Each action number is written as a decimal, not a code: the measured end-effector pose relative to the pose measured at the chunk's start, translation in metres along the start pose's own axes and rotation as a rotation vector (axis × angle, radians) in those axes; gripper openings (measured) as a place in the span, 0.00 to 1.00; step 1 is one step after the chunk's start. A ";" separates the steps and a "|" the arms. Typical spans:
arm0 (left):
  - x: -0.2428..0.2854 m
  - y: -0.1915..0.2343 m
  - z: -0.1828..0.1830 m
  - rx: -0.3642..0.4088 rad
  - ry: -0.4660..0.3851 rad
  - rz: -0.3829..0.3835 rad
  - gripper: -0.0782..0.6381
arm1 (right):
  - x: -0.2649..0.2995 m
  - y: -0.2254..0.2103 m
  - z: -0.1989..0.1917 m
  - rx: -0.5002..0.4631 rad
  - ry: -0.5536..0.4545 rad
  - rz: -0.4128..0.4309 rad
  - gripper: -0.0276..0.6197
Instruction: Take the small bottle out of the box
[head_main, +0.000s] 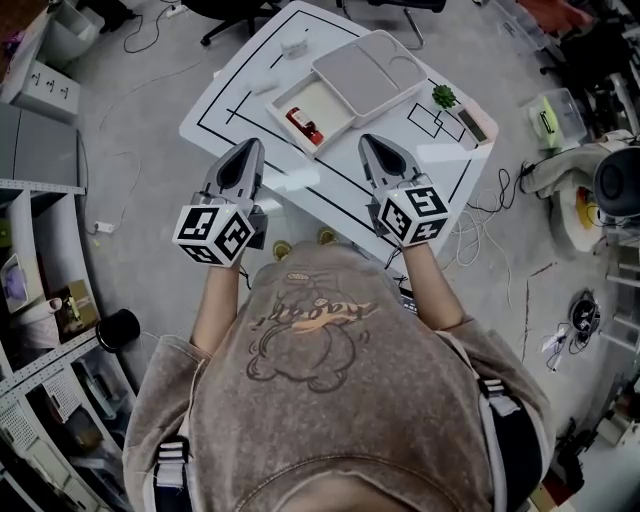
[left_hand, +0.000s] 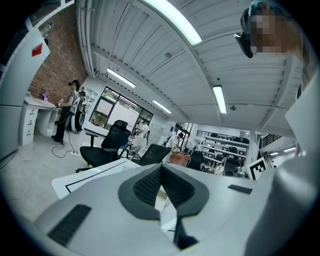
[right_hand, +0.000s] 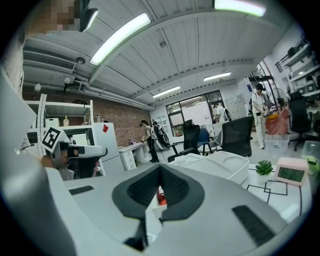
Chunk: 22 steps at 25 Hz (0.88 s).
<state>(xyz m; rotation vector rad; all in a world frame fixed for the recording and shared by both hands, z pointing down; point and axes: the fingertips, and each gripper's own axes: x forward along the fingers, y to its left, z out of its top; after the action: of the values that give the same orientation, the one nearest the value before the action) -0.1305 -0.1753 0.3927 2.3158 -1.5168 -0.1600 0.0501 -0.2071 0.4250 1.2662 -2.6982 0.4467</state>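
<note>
Small bottle (head_main: 304, 127), red: lies in the uncovered lower-left part of the box (head_main: 285, 93), upper centre of the head view; lid (head_main: 370, 70) covers the upper-right part. Sits above and between the two claw tips, apart from both.

Left gripper (head_main: 252, 148): pressed together, empty, over the table (head_main: 225, 95), lower left of the bottle.

Right gripper (head_main: 368, 143): pressed together, empty, lower right of the bottle; small bottle (right_hand: 161, 196) shows just past its tip.

Left forearm (head_main: 216, 300) and right forearm (head_main: 432, 285): extended side by side, claws pointing away from the body toward the box.
</note>
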 end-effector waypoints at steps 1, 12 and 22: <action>-0.001 0.001 0.001 -0.001 -0.002 -0.001 0.12 | 0.001 0.001 0.001 -0.005 -0.001 -0.002 0.05; -0.004 0.006 0.004 -0.007 -0.016 -0.006 0.12 | 0.018 0.008 0.008 -0.026 0.026 0.017 0.43; -0.005 0.009 0.005 -0.014 -0.020 -0.005 0.12 | 0.045 0.018 0.004 -0.049 0.130 0.108 0.62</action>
<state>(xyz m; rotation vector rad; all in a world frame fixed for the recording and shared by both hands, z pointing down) -0.1422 -0.1749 0.3909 2.3135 -1.5152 -0.1956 0.0077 -0.2299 0.4282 1.0446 -2.6590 0.4549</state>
